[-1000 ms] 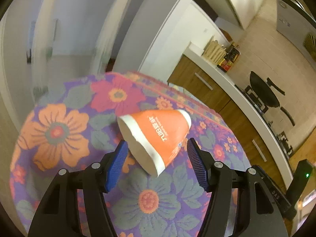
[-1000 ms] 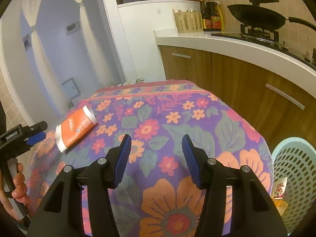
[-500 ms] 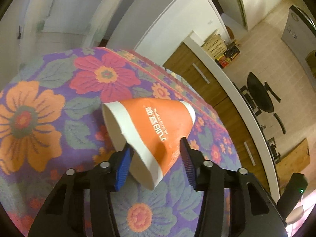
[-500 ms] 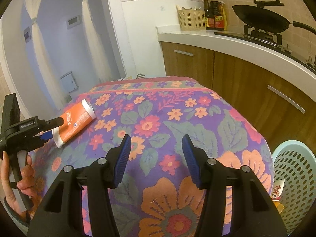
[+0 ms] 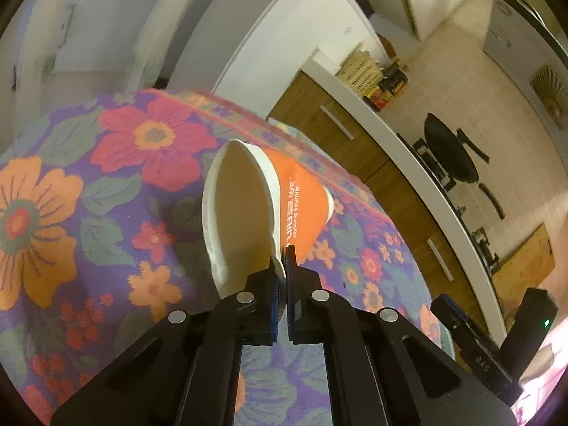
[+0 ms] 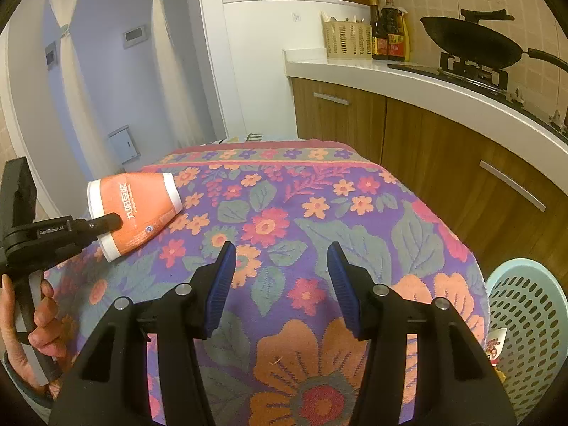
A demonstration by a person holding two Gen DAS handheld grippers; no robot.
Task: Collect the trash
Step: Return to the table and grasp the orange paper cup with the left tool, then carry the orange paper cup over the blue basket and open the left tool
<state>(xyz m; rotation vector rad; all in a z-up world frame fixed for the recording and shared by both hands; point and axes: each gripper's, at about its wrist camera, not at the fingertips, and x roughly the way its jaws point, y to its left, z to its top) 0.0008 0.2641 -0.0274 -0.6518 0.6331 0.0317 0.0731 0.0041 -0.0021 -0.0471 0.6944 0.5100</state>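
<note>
Between your left gripper's (image 5: 284,266) blue pads sits the white rim of the orange paper cup (image 5: 284,206), one pad inside the mouth and one against the outer wall. The jaws have just been closing and now stand pressed nearly together, with only that thin wall between them. Your right gripper (image 6: 280,284) hangs about half open over the near middle of the flowered purple tablecloth (image 6: 284,213), holding nothing.

From the right wrist view, the cup lies on its side at the far left of the cloth, mouth toward your left hand (image 6: 32,319) and narrow base pointing right. It looks empty, so it should lift with almost no weight. Paper like this is soft: the rim is probably already bent flat under the pads, and it will likely crumple further rather than slip. The rolled rim is the stiffest part, so that is a sound place to hold; expect the cup to swing or droop from the single pinch.

At the near right, below the table edge, stands the pale blue perforated plastic basket (image 6: 525,305) with some wrappers inside. It looks like the bin for this cup.
</note>
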